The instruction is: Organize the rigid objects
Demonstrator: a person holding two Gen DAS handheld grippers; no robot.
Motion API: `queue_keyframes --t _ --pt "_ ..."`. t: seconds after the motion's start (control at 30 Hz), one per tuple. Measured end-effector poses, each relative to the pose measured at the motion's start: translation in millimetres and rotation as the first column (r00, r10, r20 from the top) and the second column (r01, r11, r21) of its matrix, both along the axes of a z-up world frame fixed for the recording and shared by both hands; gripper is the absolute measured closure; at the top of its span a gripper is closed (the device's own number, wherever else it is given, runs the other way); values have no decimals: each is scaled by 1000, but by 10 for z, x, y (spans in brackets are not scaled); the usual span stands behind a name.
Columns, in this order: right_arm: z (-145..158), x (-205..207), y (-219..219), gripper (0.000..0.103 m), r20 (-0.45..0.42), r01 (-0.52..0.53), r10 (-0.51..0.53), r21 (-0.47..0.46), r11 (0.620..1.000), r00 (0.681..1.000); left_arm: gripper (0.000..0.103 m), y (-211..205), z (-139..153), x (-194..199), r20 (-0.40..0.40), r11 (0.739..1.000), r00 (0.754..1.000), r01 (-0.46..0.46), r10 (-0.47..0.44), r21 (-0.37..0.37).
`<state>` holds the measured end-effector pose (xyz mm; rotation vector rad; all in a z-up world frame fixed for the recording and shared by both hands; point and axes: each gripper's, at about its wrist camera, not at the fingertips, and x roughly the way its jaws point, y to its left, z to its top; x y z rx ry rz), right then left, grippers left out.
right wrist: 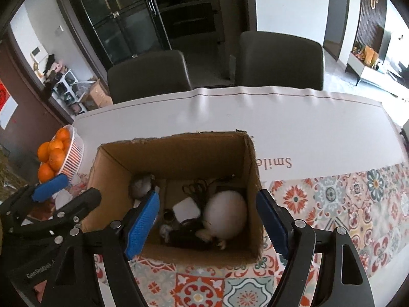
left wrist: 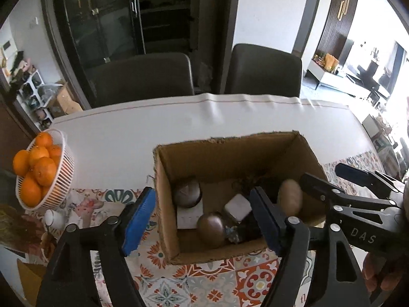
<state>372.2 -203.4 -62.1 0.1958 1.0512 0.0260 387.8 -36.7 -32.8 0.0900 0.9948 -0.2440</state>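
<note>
The brown cardboard box (right wrist: 176,153) sits on a tablecloth (right wrist: 345,199) patterned in orange, teal and cream floral tiles. Oranges (left wrist: 38,171) fill a white slatted basket (left wrist: 64,179). Both grippers carry blue pads (right wrist: 143,220) on black frames.

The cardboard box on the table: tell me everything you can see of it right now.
The cardboard box is plain brown corrugated card with ragged top edges, no flaps visible, open at the top. It stands upright on the patterned tablecloth. Inside lie a white square block, a pale egg-shaped thing, a round metallic piece, black cords and small dark items. Nothing grips it.
</note>
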Motion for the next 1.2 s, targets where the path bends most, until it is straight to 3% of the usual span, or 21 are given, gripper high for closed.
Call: queue_keyframes --t 0.33,0.53,0.8,1.0,1.2 --pt "327 -375 19 24 95 51 -43 -85 995 995 9 103 314 -341 130 996 989 -77 71 42" --pt "574 -714 -17 23 177 94 -74 -110 989 982 0 137 587 -736 276 990 955 -129 107 65" --pt "945 -1279 -30 13 296 140 -99 -121 983 950 0 143 898 -1297 411 989 905 -140 108 47" --pt "1182 -1714 38 8 395 155 -84 -151 976 915 0 174 1049 -1704 474 989 871 -149 128 6" --pt "1319 -2102 70 6 475 166 -72 -159 973 877 0 182 1110 -2074 508 991 853 -133 121 -11"
